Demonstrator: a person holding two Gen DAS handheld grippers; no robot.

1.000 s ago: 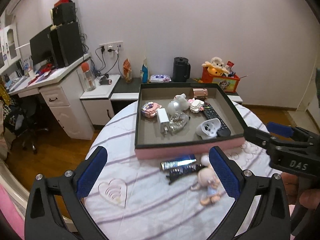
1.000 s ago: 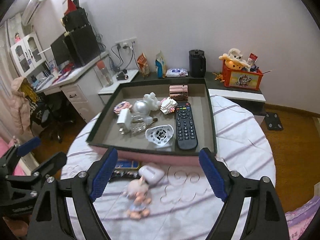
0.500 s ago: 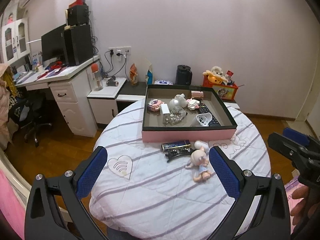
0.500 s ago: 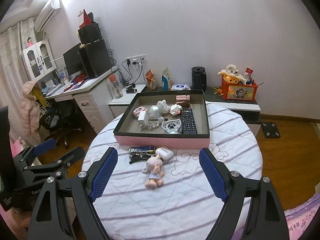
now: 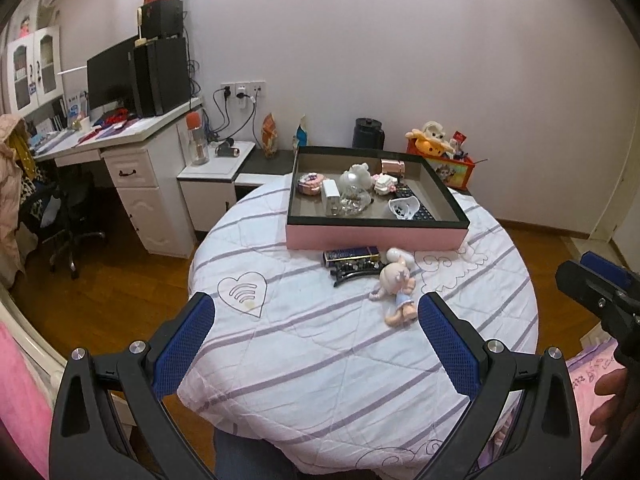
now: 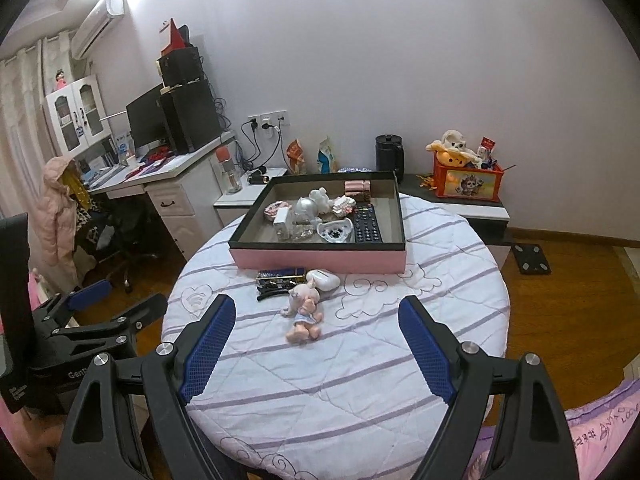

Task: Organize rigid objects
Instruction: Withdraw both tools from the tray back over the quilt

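Observation:
A pink box with a dark rim stands at the far side of the round table; it holds a remote, a white charger, trinkets and a rose-gold case. In front of it on the cloth lie a small doll, a dark blue flat box, a black hair clip and a white earbud case. My left gripper is open and empty, held back over the near table edge. My right gripper is open and empty, likewise held back.
The round table has a white striped cloth. A white desk with a monitor stands at left, with an office chair. A low shelf behind the table carries a black kettle and an orange toy box. Wooden floor surrounds the table.
Both grippers have pulled back and up from the table; the box and loose items look smaller and farther. Nothing on the table has moved.

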